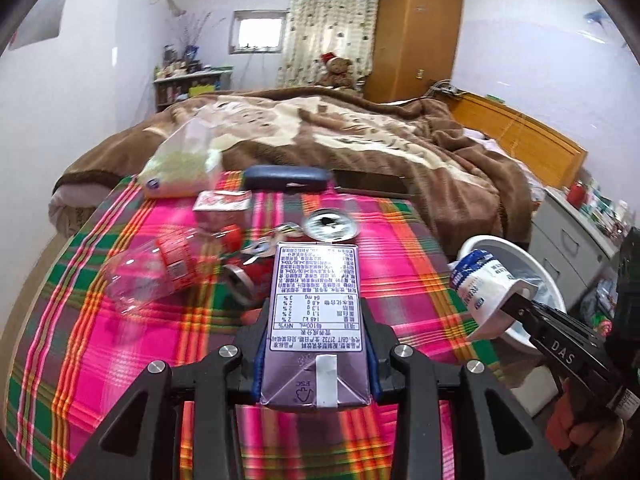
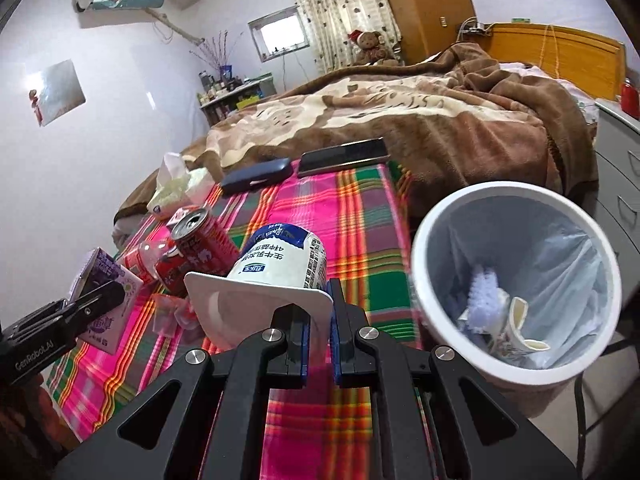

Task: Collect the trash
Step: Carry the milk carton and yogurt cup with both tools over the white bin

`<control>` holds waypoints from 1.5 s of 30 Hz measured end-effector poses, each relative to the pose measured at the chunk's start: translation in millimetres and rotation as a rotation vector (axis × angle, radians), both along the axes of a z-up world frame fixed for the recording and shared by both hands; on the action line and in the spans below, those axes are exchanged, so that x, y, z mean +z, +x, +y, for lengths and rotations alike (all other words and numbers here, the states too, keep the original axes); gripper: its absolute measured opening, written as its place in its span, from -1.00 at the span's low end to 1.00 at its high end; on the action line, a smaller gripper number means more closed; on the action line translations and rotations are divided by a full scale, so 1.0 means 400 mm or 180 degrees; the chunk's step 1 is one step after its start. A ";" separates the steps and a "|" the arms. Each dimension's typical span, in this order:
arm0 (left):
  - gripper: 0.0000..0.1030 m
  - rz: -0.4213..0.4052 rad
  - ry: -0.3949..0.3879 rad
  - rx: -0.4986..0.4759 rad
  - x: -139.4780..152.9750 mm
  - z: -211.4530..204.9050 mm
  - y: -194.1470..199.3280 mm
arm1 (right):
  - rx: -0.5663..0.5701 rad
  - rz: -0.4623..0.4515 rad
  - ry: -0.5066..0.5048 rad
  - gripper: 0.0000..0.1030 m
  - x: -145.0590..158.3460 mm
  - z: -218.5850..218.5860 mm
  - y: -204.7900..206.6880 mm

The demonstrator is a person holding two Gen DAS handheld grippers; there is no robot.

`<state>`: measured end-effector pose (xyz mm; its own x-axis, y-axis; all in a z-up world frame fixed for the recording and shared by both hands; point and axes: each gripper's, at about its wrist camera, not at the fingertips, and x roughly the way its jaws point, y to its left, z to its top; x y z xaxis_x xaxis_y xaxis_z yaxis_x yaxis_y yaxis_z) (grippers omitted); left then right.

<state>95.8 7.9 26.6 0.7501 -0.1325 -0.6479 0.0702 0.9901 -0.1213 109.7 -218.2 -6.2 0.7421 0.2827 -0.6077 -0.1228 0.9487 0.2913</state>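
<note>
My left gripper [image 1: 316, 344] is shut on a purple drink carton [image 1: 316, 292], held lengthwise above the plaid bedsheet [image 1: 120, 360]. My right gripper [image 2: 320, 320] is shut on the flat rim of a white and blue yogurt cup [image 2: 280, 260], which lies on its side in the air. To its right stands a white bin [image 2: 424, 240] with a plastic liner and some crumpled trash inside. On the sheet lie a clear bottle with a red label [image 1: 160, 268] and red cans [image 2: 200, 240]. In the left wrist view the right gripper [image 1: 516, 300] holds the cup [image 1: 480, 292] before the bin [image 1: 516, 252].
A tissue pack [image 1: 184, 164], a small pink carton [image 1: 222, 204], a dark glasses case [image 1: 288, 178] and a phone [image 2: 344, 156] lie at the far edge of the sheet. A brown blanket [image 1: 360, 136] covers the bed beyond. White drawers [image 1: 572, 232] stand right of the bin.
</note>
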 end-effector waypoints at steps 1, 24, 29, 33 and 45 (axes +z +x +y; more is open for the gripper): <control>-0.28 -0.0007 -0.0003 -0.0039 0.004 -0.012 0.001 | -0.0034 -0.0015 -0.0006 -0.84 0.003 -0.013 -0.005; -0.28 -0.0007 -0.0034 -0.1071 0.015 -0.396 0.065 | -0.0739 0.0047 -0.0181 -0.84 0.005 -0.277 0.000; -0.28 0.0073 -0.0006 -0.1229 -0.007 -0.471 0.095 | -0.0779 0.0154 -0.0276 -0.84 -0.015 -0.318 0.020; -0.28 0.0162 -0.0002 -0.1308 -0.029 -0.520 0.119 | -0.0829 0.0269 -0.0334 -0.84 -0.036 -0.352 0.030; -0.26 0.0265 0.0068 -0.1431 -0.070 -0.612 0.162 | -0.0831 0.0578 -0.0552 -0.79 -0.087 -0.395 0.062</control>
